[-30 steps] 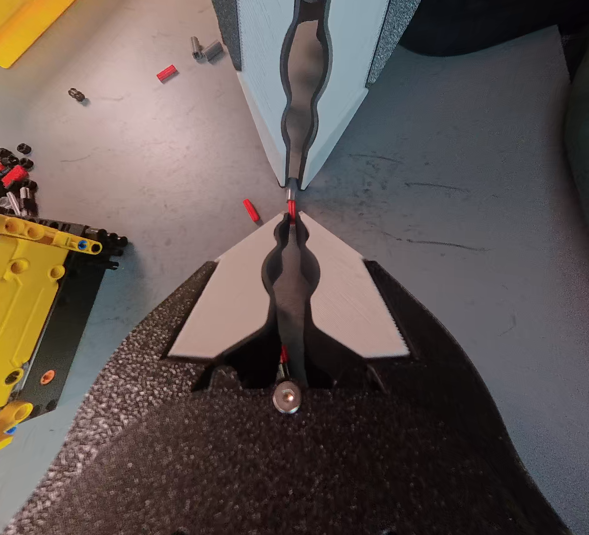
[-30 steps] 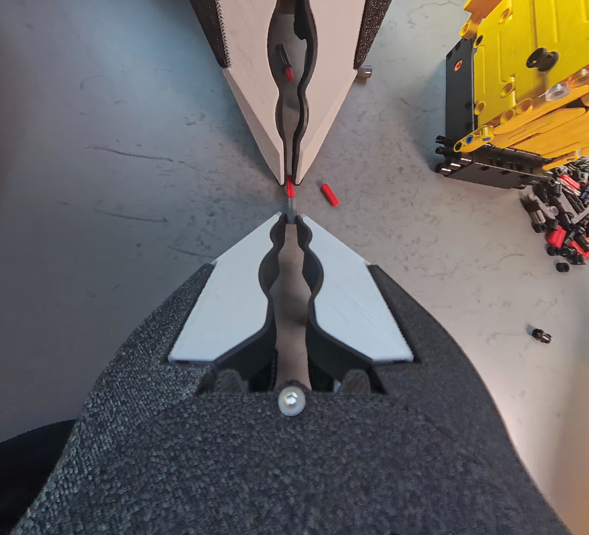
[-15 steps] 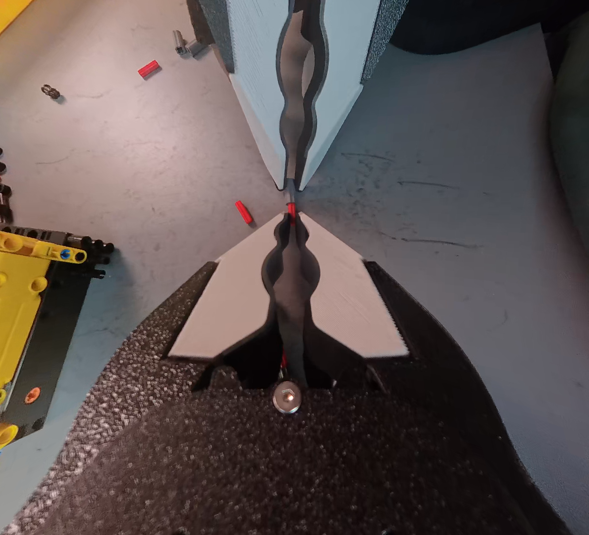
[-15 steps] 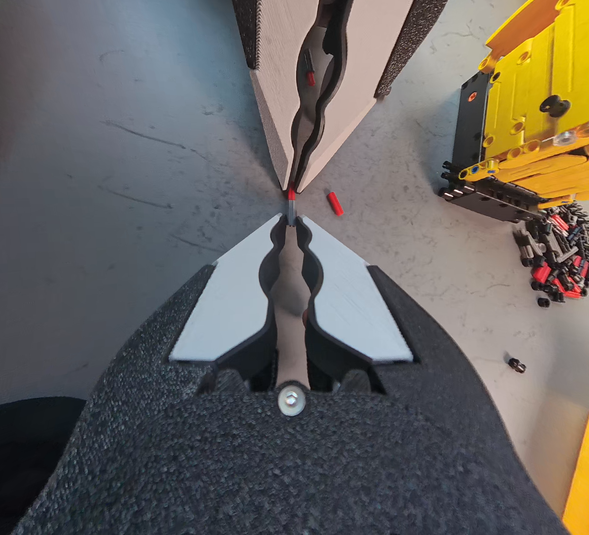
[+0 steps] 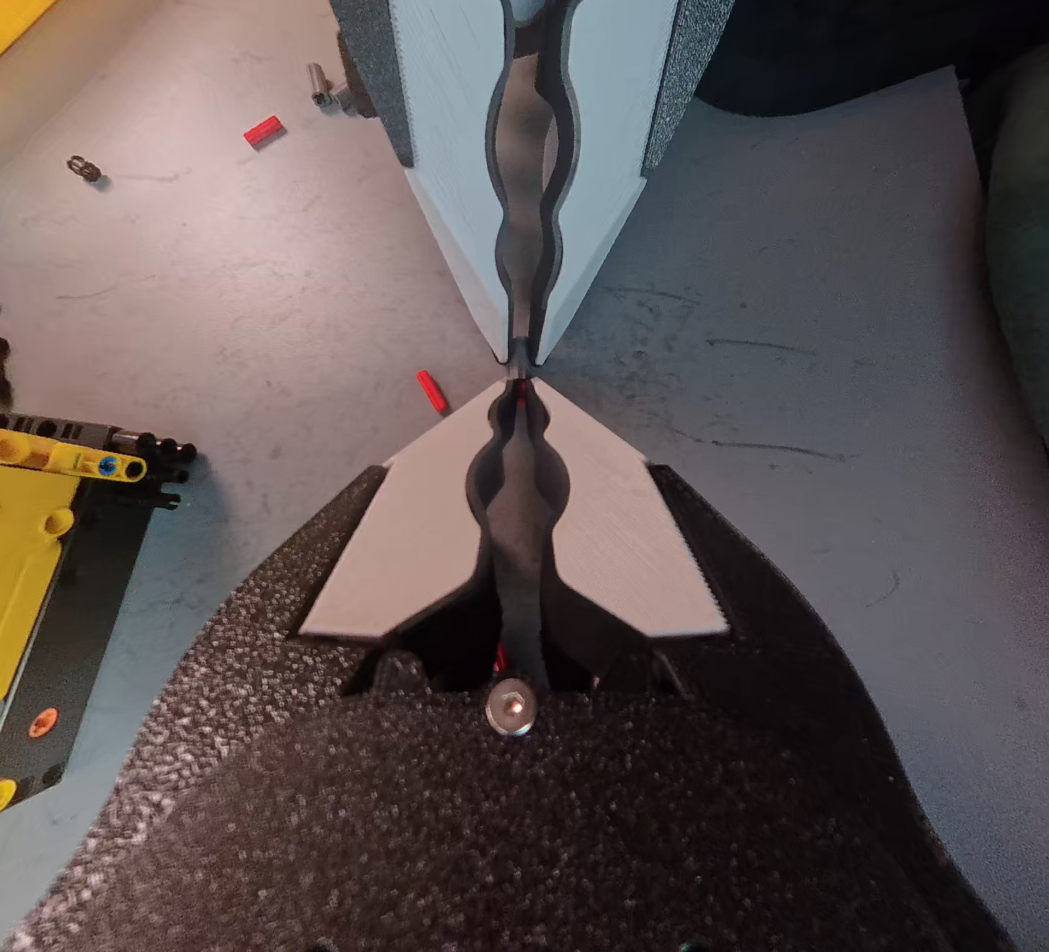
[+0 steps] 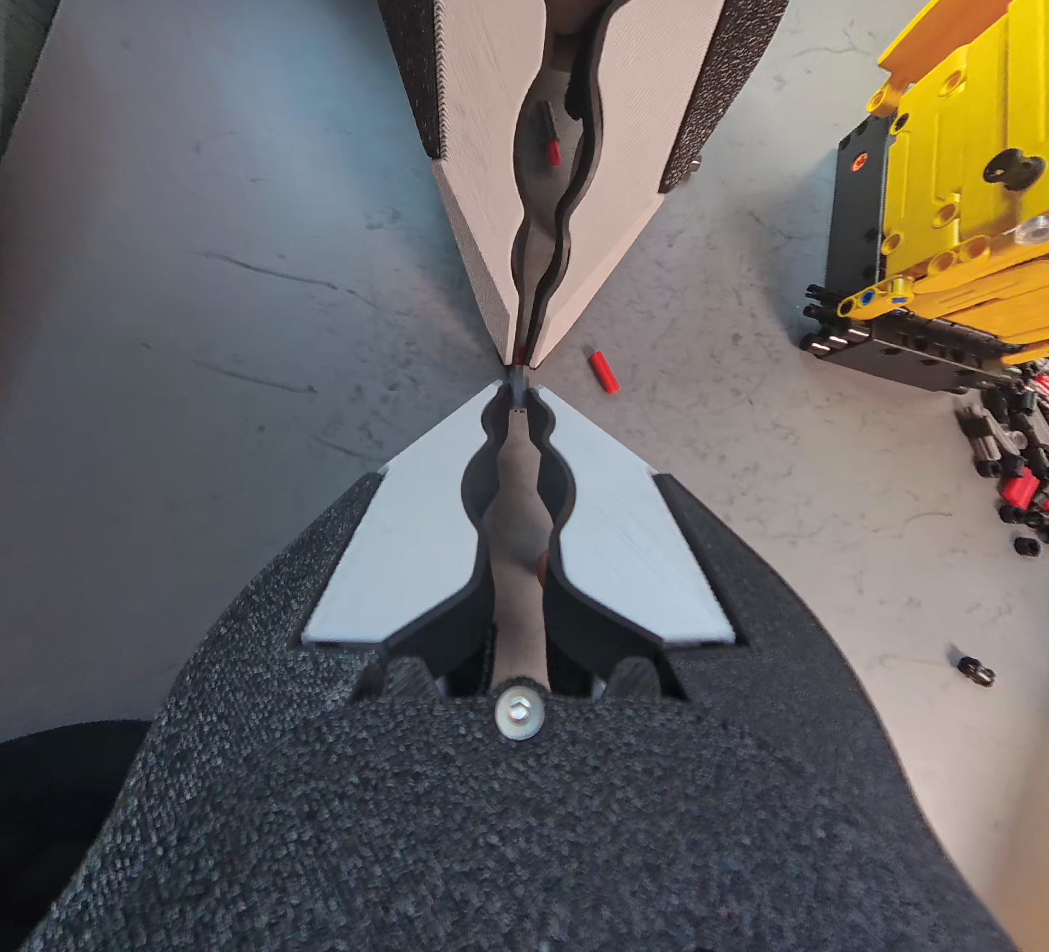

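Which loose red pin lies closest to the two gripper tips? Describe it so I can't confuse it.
On the grey table, find where the two hand-held gripper tips meet. The red pin lies flat just beside them, toward the yellow model. Unlike the farther red pin, it lies nearest the tips.

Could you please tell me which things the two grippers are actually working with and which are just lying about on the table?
In hand: left gripper, shut on a red peg; right gripper, shut on a grey sleeve; pieces meet end to end.
Lying about: loose red pin beside the tips, farther red pin, yellow model, parts pile, black connector.
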A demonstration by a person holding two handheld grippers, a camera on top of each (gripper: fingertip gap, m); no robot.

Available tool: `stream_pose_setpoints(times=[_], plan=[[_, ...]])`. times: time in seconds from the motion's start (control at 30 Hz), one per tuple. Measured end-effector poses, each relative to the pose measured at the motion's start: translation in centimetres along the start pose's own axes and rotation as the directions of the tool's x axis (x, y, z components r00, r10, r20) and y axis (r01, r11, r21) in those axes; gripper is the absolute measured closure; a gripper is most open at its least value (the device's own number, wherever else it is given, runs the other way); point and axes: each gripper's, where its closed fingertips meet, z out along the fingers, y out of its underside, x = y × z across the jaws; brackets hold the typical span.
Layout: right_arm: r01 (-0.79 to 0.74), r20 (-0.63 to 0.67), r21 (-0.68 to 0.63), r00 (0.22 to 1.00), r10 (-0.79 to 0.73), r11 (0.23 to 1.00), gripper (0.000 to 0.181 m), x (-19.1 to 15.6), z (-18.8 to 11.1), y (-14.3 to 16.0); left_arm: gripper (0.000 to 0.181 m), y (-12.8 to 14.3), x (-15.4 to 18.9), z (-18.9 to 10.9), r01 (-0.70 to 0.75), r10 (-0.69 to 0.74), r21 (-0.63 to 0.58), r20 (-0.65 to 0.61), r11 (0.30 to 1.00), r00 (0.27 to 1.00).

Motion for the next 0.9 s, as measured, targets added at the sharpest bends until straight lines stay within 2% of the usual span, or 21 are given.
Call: stream_pose_setpoints(times=[0.13,0.23,0.37,0.5,0.7,0.9], plan=[[0.003,-0.025,0.029,1.0,-0.002,1.0,0.176,0.1,0.0,-0.1,0.174,0.1,0.0,-0.5,-0.008,0.008,0.015,-0.006,1.0,1.0],[-0.012,-0.062,0.144,0.998,0.021,0.989,0.176,0.7,-1.0,-1.4,0.163,-0.3,-0.9,-2.2,0.015,-0.017,0.076,0.03,0.997,0.999],[-0.048,-0.131,0.395,0.985,0.108,0.917,0.175,2.9,-4.0,-4.6,0.164,-2.5,-1.2,-4.8,0.1,-0.096,0.277,-0.025,0.956,0.995],[-0.091,-0.109,0.593,0.975,0.192,0.8,0.175,3.5,-6.1,-7.5,0.167,-5.9,-1.3,-6.9,0.205,-0.171,0.483,-0.113,0.851,0.979],[-0.091,-0.112,0.641,0.971,0.209,0.762,0.175,3.4,-6.7,-8.6,0.173,-7.1,-1.1,-7.9,0.312,-0.22,0.548,-0.228,0.776,0.948],[-0.111,-0.103,0.644,0.968,0.229,0.757,0.175,3.5,-6.9,-8.6,0.172,-7.3,-1.3,-8.3,0.349,-0.245,0.573,-0.254,0.742,0.936]])
